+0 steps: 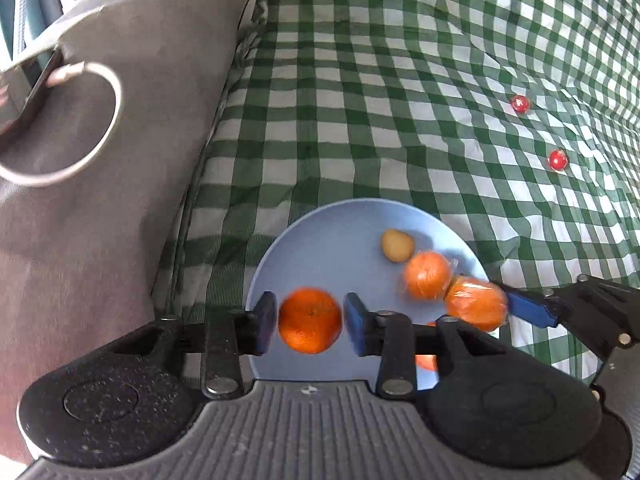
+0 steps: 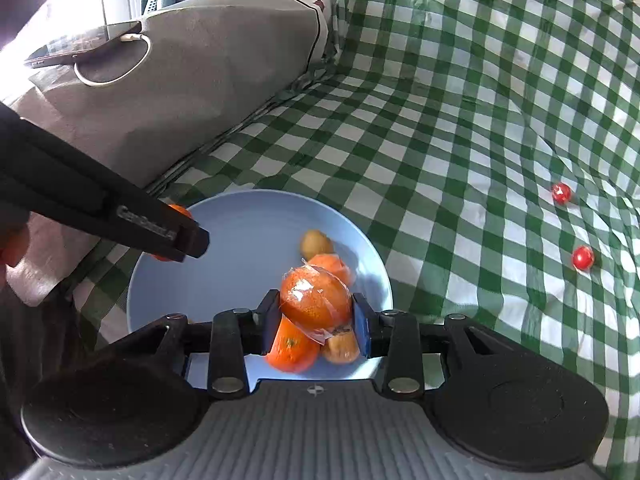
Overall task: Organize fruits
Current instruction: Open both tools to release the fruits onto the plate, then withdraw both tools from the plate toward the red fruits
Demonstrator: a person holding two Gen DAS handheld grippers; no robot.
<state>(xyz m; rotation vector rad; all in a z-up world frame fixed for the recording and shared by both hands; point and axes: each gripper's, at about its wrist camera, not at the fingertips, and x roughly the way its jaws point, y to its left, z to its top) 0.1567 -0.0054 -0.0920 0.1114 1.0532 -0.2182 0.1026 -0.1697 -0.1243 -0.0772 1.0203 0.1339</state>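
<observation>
A light blue plate (image 1: 332, 240) lies on the green checked cloth. My left gripper (image 1: 310, 312) hangs over its left part with a bare orange (image 1: 310, 324) between the blue pads; a thin gap shows on each side, so the jaws are open. My right gripper (image 2: 316, 320) is shut on a plastic-wrapped orange (image 2: 314, 300) over the plate's (image 2: 240, 232) right part. Beneath it lie another orange (image 2: 290, 346) and a brownish fruit (image 2: 340, 346). A wrapped orange (image 1: 426, 276) and a small yellowish fruit (image 1: 396, 245) also rest on the plate.
Two small red cherry tomatoes (image 1: 520, 103) (image 1: 557, 159) lie on the cloth to the right of the plate. A grey cushion (image 1: 120, 160) rises at the left, carrying a phone (image 2: 80, 46) with a looped white cable (image 1: 100, 120).
</observation>
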